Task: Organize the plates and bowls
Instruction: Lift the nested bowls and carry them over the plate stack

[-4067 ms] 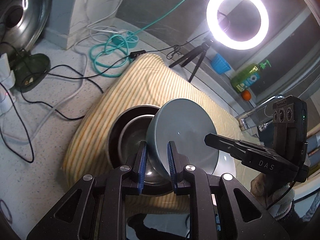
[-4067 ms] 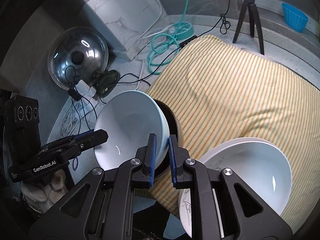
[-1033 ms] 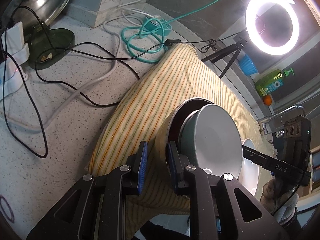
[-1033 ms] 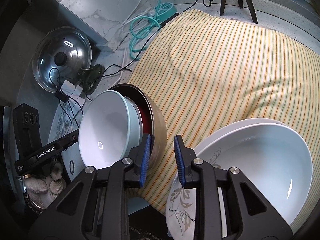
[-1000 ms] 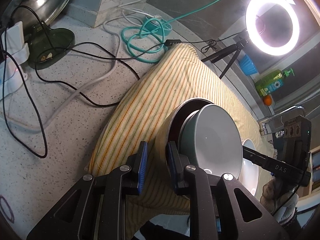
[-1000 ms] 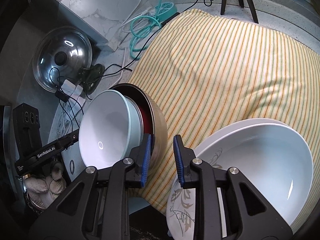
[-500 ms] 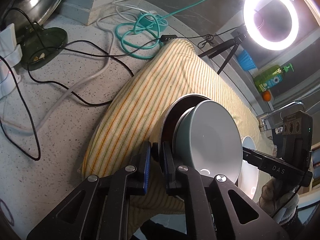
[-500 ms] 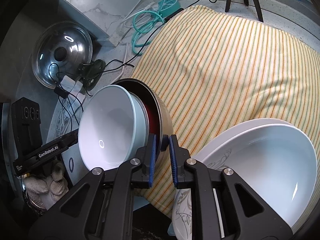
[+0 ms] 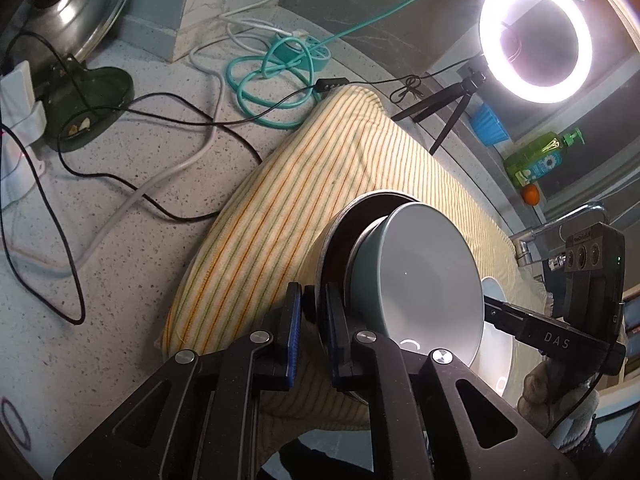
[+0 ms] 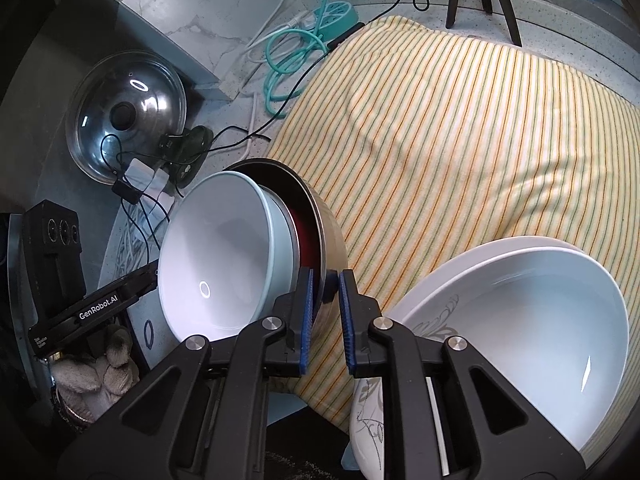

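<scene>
Both tongs have closed since a second ago; left gripper [image 9: 311,307] and right gripper [image 10: 325,299] clamp the metal bowl [image 10: 326,236] rim; blue bowl [image 10: 224,256] nested inside.

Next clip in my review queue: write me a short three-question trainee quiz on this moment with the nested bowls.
1. True or false: both claws grip the rim of the steel outer bowl.
2. What sits inside it? A) pale blue ceramic bowl B) glass lid C) green bottle
3. Fill in: the bowls rest on a yellow ____ towel.

Key: the left claw and right claw each pinch that rim, so true; A; striped.
</scene>
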Action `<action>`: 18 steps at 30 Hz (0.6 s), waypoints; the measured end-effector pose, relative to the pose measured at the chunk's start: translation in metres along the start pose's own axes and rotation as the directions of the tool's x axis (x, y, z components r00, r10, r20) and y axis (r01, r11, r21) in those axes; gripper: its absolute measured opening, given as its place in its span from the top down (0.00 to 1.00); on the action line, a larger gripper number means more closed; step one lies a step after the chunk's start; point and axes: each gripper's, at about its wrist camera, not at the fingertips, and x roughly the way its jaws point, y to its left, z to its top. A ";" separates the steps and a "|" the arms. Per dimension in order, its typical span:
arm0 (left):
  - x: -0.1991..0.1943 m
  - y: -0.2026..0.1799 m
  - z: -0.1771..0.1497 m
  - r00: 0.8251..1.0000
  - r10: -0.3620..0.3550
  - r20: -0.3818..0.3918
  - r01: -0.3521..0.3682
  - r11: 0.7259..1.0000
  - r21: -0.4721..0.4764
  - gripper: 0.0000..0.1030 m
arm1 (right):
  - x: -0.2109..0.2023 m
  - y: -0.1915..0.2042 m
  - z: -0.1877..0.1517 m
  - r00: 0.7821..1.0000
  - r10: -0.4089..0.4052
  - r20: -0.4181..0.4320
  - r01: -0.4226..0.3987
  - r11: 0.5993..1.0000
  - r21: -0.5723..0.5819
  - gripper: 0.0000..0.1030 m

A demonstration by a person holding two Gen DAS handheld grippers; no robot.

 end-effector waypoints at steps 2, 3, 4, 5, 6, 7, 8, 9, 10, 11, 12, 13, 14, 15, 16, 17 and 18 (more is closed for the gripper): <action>-0.003 -0.003 0.002 1.000 -0.003 0.009 0.003 1.000 0.007 0.92 | -0.005 0.000 0.000 1.000 0.004 0.008 -0.004 1.000 0.001 0.86; -0.004 -0.005 0.003 1.000 -0.005 0.013 0.005 1.000 0.009 0.92 | -0.008 -0.001 0.000 1.000 0.006 0.011 -0.006 1.000 0.001 0.86; -0.005 -0.007 0.004 1.000 -0.008 0.016 0.008 1.000 0.012 0.92 | -0.011 -0.001 0.001 1.000 0.008 0.015 -0.008 1.000 0.003 0.86; -0.006 -0.008 0.004 1.000 -0.011 0.018 0.011 1.000 0.014 0.92 | -0.013 -0.002 0.001 1.000 0.009 0.020 -0.009 1.000 0.004 0.86; -0.008 -0.010 0.005 1.000 -0.015 0.022 0.015 1.000 0.018 0.92 | -0.016 -0.003 0.001 1.000 0.009 0.025 -0.009 1.000 0.005 0.86; -0.009 -0.014 0.006 1.000 -0.018 0.026 0.018 1.000 0.024 0.92 | -0.020 -0.004 0.001 0.999 0.010 0.030 -0.010 1.000 0.006 0.86; -0.010 -0.016 0.007 0.999 -0.020 0.028 0.020 0.999 0.029 0.92 | -0.023 -0.004 0.002 0.999 0.010 0.034 -0.010 1.000 0.006 0.86; -0.011 -0.020 0.007 0.999 -0.025 0.032 0.024 0.999 0.035 0.92 | -0.027 -0.004 0.002 0.999 0.010 0.041 -0.010 1.000 0.007 0.86; -0.012 -0.022 0.008 0.999 -0.029 0.034 0.028 0.999 0.039 0.92 | -0.031 -0.005 0.002 0.999 0.009 0.047 -0.009 1.000 0.008 0.86; -0.012 -0.024 0.009 0.999 -0.034 0.035 0.032 0.999 0.042 0.92 | -0.035 -0.006 0.002 0.999 0.008 0.054 -0.008 1.000 0.010 0.86; -0.013 -0.028 0.009 0.999 -0.039 0.038 0.037 0.998 0.050 0.92 | -0.038 -0.007 0.002 0.998 0.007 0.059 -0.008 1.000 0.011 0.86; -0.014 -0.031 0.010 0.998 -0.043 0.040 0.041 0.998 0.055 0.92 | -0.042 -0.008 0.002 0.998 0.007 0.065 -0.008 1.000 0.015 0.86; -0.015 -0.034 0.010 0.998 -0.050 0.043 0.048 0.997 0.059 0.92 | -0.046 -0.010 0.002 0.998 0.006 0.070 -0.007 1.000 0.017 0.86; -0.016 -0.036 0.011 0.998 -0.054 0.045 0.051 0.997 0.062 0.92 | -0.049 -0.011 0.002 0.997 0.005 0.074 -0.006 1.000 0.017 0.86; -0.016 -0.040 0.011 0.997 -0.059 0.047 0.056 0.996 0.070 0.92 | -0.053 -0.013 0.001 0.997 0.004 0.080 -0.005 1.000 0.020 0.86; -0.017 -0.043 0.012 0.997 -0.064 0.049 0.060 0.995 0.075 0.92 | -0.056 -0.014 0.000 0.996 0.003 0.085 -0.005 1.000 0.023 0.86; -0.017 -0.046 0.012 0.996 -0.068 0.050 0.064 0.995 0.080 0.92 | -0.061 -0.016 -0.001 0.996 0.002 0.091 -0.004 1.000 0.027 0.86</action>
